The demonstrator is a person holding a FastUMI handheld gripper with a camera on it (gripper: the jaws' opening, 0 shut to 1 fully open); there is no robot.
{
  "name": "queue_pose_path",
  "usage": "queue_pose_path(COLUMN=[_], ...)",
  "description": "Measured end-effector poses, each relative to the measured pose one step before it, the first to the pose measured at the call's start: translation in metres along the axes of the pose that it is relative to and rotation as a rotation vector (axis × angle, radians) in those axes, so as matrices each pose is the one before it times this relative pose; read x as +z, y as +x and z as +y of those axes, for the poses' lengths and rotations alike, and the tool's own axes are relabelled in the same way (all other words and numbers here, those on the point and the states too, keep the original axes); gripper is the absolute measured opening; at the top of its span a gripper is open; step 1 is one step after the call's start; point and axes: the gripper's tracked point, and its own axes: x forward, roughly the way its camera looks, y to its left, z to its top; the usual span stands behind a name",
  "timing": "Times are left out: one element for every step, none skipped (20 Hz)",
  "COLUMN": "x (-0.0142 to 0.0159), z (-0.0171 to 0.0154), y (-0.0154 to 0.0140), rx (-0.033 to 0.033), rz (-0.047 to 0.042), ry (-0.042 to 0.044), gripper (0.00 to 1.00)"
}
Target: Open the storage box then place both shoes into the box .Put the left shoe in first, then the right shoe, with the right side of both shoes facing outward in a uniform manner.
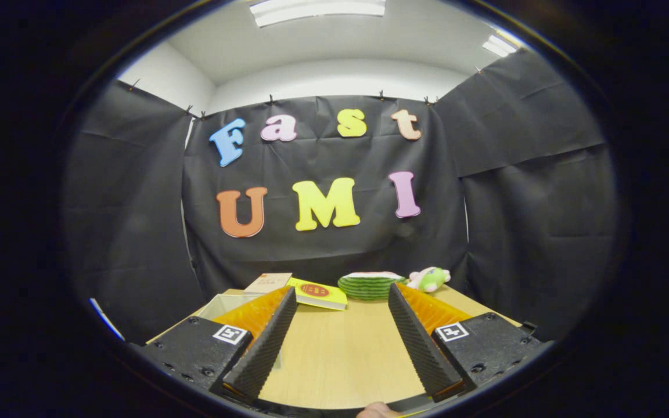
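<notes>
Hovering above the table (334, 348), gripper (334, 342) jaws spread wide, holding nothing. Clear storage box (227, 303) sits partly behind the left finger; lid state unclear, shoes not made out, so stage can't be judged. Beyond the fingers: yellow book (318, 294), watermelon plush (369, 284), small pink-green toy (429, 278).

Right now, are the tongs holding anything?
No. The tongs are open with nothing held; bare table lies between the fingers, and a yellow book sits just beyond them.

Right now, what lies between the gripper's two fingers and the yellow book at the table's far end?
Only bare wooden tabletop, seen in the gripper view; the open gripper holds nothing short of the yellow book.
</notes>
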Motion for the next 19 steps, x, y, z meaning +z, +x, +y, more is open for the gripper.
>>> queue_pose_path(x=[0.00045,-0.00050,0.00036,0.00195,0.00263,0.00134,0.00054,-0.00195,-0.00078,-0.00028,0.00021,-0.00053,0.00010,0.00031,-0.00009,-0.00114,0.00014,-0.00075,-0.00070], z=[0.00330,0.00263,0.00163,0.00164,-0.00023,0.00116,0.00232,0.00360,0.00320,0.00239,0.00231,0.00222,0.00360,0.00423,0.00330,0.00208,0.00138,-0.00178,-0.00050], y=[-0.00258,-0.00166,-0.00226,-0.00335,-0.00346,-0.00207,-0.00164,-0.00207,-0.00198,-0.00192,-0.00119,-0.00185,-0.00308,-0.00319,-0.00325,-0.00082,-0.00134,-0.00153,-0.00219], rx=[0.00879,0.00838,0.00523,0.00301,-0.00067,-0.00051,0.00401,0.00665,0.00744,0.00709,0.00415,0.00392,0.00831,0.00952,0.00825,0.00414,0.00084,-0.00246,0.00009], rz=[-0.00567,-0.00319,-0.00516,-0.00891,-0.00980,-0.00796,-0.00296,0.00179,0.00372,-0.00063,-0.00079,-0.00310,-0.00303,-0.00638,-0.00488,-0.00584,-0.00321,0.00079,-0.00100], ry=[-0.00128,-0.00383,-0.00108,-0.00163,-0.00402,-0.00387,-0.00301,-0.00620,-0.00572,-0.00279,0.00035,0.00078,-0.00139,-0.00150,-0.00255,-0.00249,-0.00436,-0.00223,0.00293], gripper=[1.00,1.00,1.00,1.00,1.00,1.00,1.00,1.00,1.00,1.00,1.00,1.00,1.00,1.00,1.00,1.00,1.00,1.00,1.00])
